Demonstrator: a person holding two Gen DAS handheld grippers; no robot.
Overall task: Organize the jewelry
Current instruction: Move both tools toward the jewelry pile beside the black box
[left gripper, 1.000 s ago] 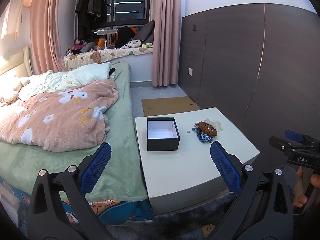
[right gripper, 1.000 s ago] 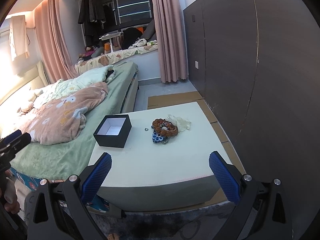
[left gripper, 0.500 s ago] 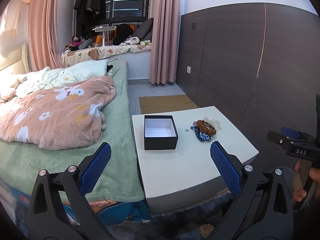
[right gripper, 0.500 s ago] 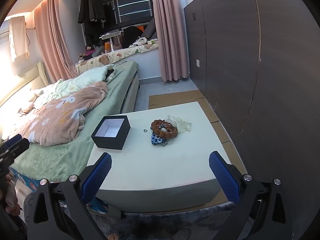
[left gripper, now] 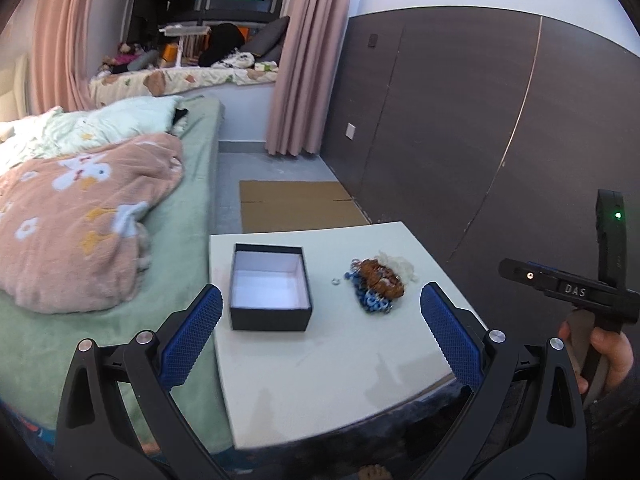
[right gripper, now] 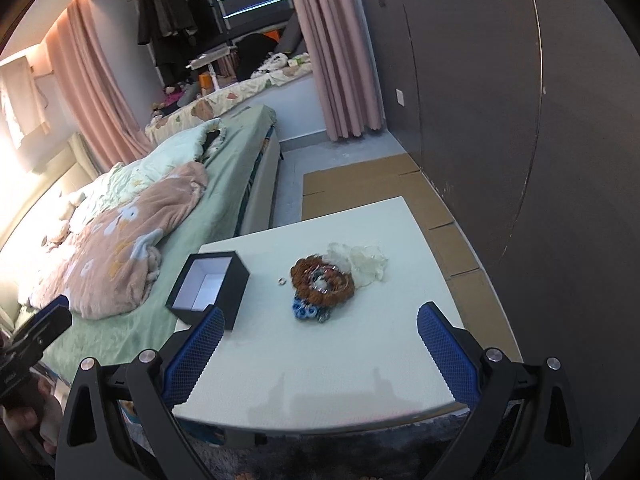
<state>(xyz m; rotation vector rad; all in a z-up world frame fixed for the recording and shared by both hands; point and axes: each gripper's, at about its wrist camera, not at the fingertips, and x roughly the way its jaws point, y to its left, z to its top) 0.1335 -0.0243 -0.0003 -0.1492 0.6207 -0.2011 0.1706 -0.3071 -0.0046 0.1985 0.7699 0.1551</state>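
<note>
Both cameras hang off the near edge of the white table point(left gripper: 320, 368), looking across it toward the curtained window. The left wrist view sits lower and nearer the bed-side corner, facing the black box point(left gripper: 270, 292) almost square on. The right wrist view point(right gripper: 320, 360) stands a little higher, further toward the dark wall panels, seeing the box point(right gripper: 208, 288) at an angle. Both share the tabletop, bed and window.
</note>
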